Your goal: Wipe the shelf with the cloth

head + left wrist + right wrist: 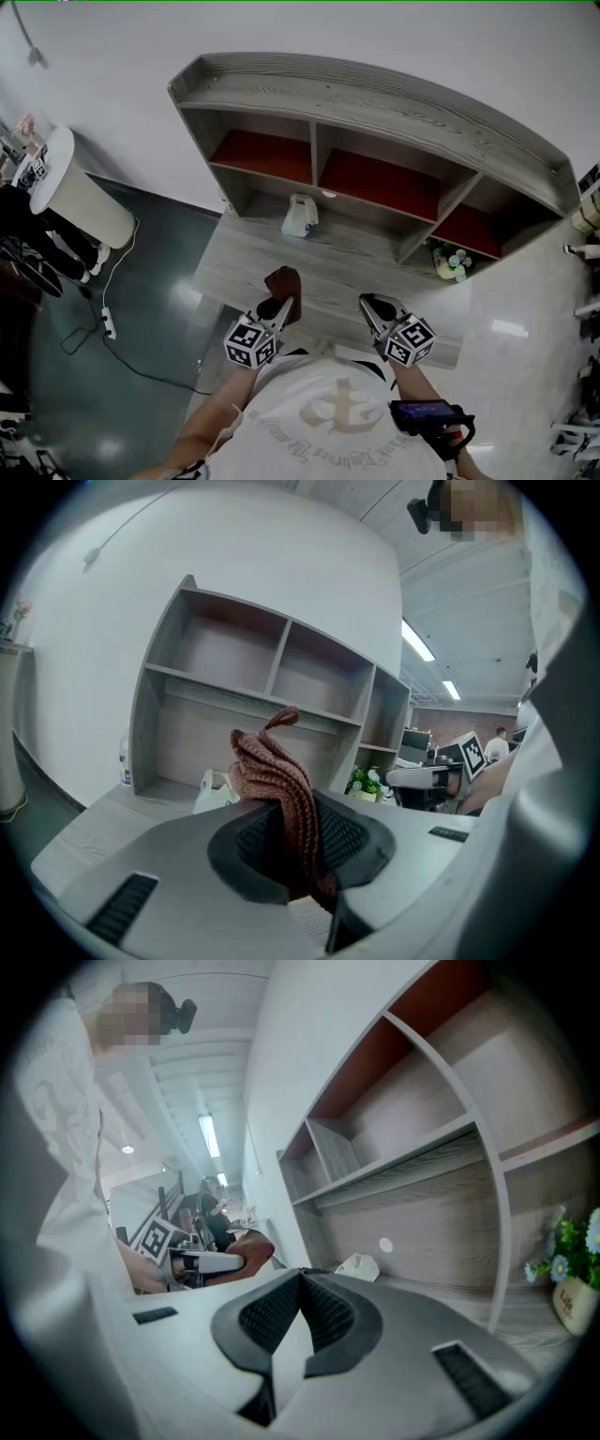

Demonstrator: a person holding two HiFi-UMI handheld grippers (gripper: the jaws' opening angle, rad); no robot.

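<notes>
The grey wooden shelf unit (375, 103) with red-backed compartments stands against the white wall, and its desk surface (309, 272) reaches toward me. A brown knitted cloth (283, 281) is clamped in my left gripper (278, 302) and held just above the desk's near part. In the left gripper view the cloth (277, 789) sticks up from between the shut jaws. My right gripper (375, 305) hovers to the right of it over the desk, jaws shut with nothing between them. In the right gripper view, that gripper (300, 1283) points at the shelf's right compartments.
A white bag-like object (300, 217) lies on the desk near the back. A small pot of flowers (452, 262) sits in the lower right compartment. A white round bin (70, 187) stands at left, with a cable and power strip (108, 323) on the dark floor.
</notes>
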